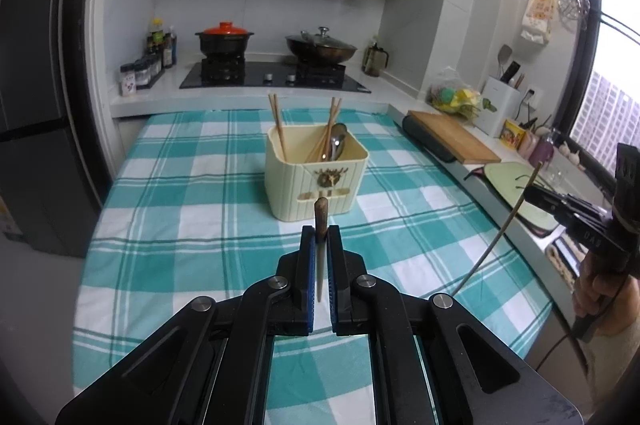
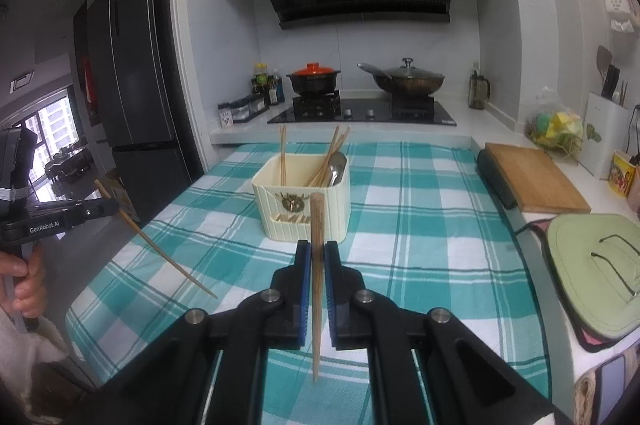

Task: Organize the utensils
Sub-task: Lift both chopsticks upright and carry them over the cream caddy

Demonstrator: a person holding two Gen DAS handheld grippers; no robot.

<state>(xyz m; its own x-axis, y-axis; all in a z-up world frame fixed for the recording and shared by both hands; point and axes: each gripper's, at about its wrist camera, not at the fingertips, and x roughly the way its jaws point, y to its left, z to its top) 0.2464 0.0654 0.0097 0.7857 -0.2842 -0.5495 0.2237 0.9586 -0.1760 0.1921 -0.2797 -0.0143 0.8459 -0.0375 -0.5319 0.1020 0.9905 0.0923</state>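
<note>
Left wrist view: the left claw (image 1: 320, 237) is pinching 1 chopstick (image 1: 320, 249) between its blue pads, the dark thick end sticking up past the fingertips and the pale thin end pointing back toward the camera. Ahead at 12 o'clock a cream holder (image 1: 316, 173) stands on the table under a teal-and-white checked cloth (image 1: 180, 225); inside it are several chopsticks (image 1: 277, 125) leaning upright and a metal spoon (image 1: 336, 141). At 3 o'clock the right claw (image 1: 532, 191) is pressed on a second chopstick (image 1: 500, 233) that slants down toward the cloth, with a hand (image 1: 600, 289) on its grip. Right wrist view: that chopstick (image 2: 317, 265) runs up between the pads, its thick end in line with the front wall of the holder (image 2: 304, 205). At 9 o'clock the left claw (image 2: 114, 203) shows with its chopstick (image 2: 160, 251) slanting down. A wooden board (image 2: 536, 181) lies at 2 o'clock, and behind the holder a stove (image 2: 360, 111) carries 2 pots.
</note>
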